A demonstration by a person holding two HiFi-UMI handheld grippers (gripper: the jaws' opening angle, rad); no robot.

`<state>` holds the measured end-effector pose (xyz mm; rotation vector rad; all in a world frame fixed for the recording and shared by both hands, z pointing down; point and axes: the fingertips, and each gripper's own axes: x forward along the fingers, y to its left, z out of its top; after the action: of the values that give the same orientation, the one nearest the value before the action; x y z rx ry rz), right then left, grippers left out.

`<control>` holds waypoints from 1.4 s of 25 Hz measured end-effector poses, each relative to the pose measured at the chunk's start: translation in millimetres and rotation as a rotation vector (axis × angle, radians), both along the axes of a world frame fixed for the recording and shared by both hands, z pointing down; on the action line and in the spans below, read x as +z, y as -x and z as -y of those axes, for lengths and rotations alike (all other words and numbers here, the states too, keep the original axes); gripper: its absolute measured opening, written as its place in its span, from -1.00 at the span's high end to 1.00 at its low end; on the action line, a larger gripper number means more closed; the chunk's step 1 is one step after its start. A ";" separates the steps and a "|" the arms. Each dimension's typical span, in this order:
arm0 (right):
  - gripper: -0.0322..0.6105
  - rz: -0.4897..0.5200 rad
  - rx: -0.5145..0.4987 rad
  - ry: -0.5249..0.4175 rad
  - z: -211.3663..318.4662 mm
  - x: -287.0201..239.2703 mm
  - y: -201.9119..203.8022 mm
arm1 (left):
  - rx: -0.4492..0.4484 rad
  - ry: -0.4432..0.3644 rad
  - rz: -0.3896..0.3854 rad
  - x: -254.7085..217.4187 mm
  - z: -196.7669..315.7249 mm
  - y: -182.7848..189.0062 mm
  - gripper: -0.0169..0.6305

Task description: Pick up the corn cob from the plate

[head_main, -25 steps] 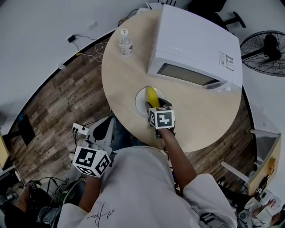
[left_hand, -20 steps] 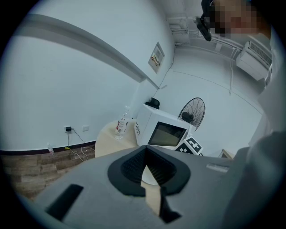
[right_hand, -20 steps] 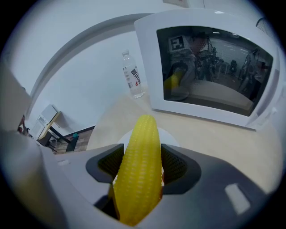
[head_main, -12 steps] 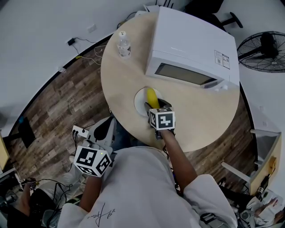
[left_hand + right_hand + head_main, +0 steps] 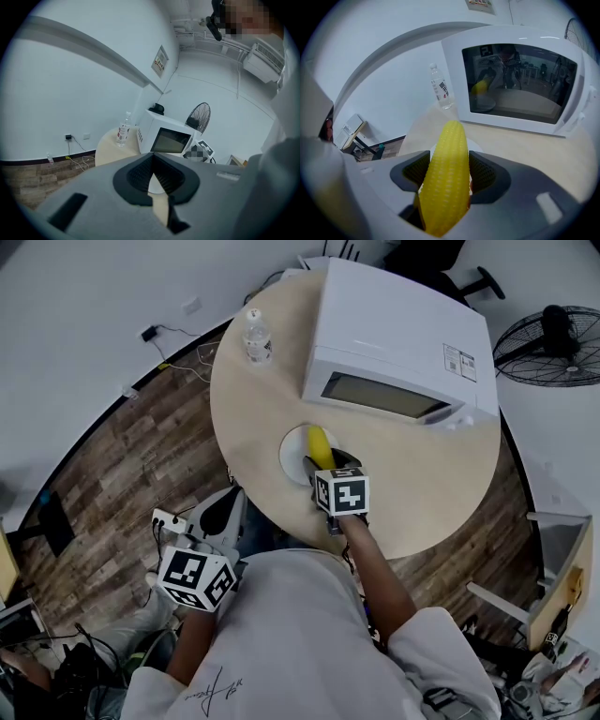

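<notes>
Corn cob [image 5: 445, 173] lies lengthwise between the right gripper's [image 5: 324, 463] fingers [image 5: 486, 172], clamped by its sides over the plate [image 5: 289, 454] at frame centre for lifting, while the left gripper [image 5: 152, 174], closed on nothing, hangs idle off the worktop [image 5: 253, 399].

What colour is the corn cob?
The corn cob is yellow, clearest in the right gripper view.

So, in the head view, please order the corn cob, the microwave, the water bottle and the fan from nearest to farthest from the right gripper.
1. Corn cob, clamped in the right gripper.
2. Microwave, just behind, on the table.
3. Water bottle, at the table's far left edge.
4. Fan, off the table, far right.
</notes>
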<state>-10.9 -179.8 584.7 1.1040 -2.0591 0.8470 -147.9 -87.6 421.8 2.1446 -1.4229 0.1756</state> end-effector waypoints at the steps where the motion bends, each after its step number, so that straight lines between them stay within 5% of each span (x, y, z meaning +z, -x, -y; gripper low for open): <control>1: 0.05 0.004 0.002 -0.001 -0.7 -1.3 -0.5 | 0.001 -0.001 0.000 -0.1 -0.6 -0.8 0.98; 35: 0.05 0.115 0.053 -0.091 -24.5 -60.1 -25.1 | 0.024 -0.021 -0.023 -1.2 -16.4 -21.1 0.98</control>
<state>14.3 -155.4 524.6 1.1889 -2.1902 0.8682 -126.7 -71.1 420.6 2.1747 -1.3927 0.1456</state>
